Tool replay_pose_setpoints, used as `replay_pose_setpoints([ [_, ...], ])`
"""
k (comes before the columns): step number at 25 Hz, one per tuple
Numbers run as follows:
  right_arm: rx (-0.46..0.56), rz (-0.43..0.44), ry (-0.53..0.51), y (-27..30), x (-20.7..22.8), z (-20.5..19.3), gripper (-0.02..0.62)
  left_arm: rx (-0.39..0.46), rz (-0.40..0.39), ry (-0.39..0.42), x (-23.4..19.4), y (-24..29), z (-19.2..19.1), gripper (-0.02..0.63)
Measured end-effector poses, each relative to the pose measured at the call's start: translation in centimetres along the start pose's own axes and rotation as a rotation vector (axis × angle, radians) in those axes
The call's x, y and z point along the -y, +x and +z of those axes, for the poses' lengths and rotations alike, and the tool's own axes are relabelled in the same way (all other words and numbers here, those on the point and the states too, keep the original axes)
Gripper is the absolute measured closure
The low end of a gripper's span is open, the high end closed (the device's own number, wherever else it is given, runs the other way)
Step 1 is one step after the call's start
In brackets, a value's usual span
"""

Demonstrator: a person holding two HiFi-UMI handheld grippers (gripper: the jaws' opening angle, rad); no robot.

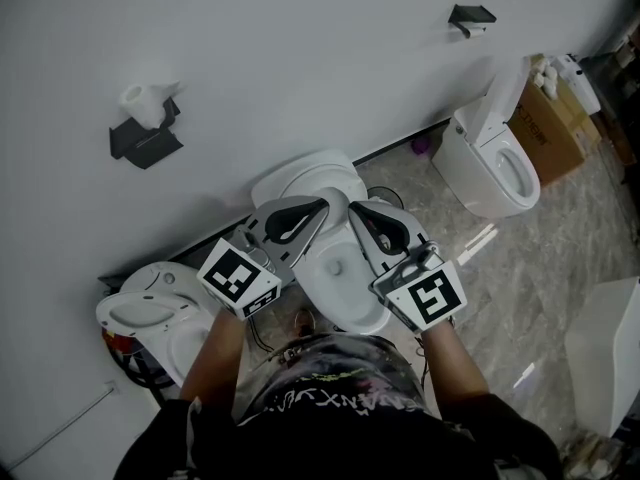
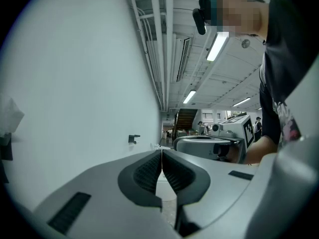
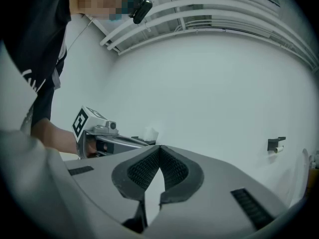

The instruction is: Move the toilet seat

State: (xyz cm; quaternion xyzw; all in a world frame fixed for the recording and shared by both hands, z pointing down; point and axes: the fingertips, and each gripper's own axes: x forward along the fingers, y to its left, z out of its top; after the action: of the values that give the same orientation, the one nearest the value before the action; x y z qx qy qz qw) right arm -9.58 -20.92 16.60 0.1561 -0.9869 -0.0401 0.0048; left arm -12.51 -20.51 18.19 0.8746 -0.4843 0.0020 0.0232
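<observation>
A white toilet stands below me against the wall, its bowl uncovered. A white oval part rises at its back by the wall; I cannot tell lid from seat there. My left gripper hovers over the bowl's left rim, shut and empty. Beside it, over the right rim, my right gripper is also shut with nothing in it. The two tips nearly meet above the back of the bowl. Each gripper view shows the other gripper, the right gripper and the left gripper.
A second toilet stands to the right, a third to the left. On the wall are a black paper holder with a roll and a smaller empty holder. A cardboard box sits far right.
</observation>
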Motion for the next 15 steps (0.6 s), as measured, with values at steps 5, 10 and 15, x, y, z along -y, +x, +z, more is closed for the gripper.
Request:
replay_pose_setpoints([
  [5, -0.007, 0.001, -0.007, -0.1, 0.1, -0.2, 0.594, 0.007, 0.005, 0.003, 0.1, 0.0, 0.2, 0.581],
  [10, -0.007, 0.004, -0.008, -0.1, 0.2, -0.1, 0.594, 0.018, 0.012, 0.014, 0.1, -0.2, 0.9, 0.581],
  [15, -0.002, 0.007, -0.01, 0.1, 0.2, 0.0, 0.594, 0.02, 0.013, 0.014, 0.0, -0.3, 1.0, 0.581],
])
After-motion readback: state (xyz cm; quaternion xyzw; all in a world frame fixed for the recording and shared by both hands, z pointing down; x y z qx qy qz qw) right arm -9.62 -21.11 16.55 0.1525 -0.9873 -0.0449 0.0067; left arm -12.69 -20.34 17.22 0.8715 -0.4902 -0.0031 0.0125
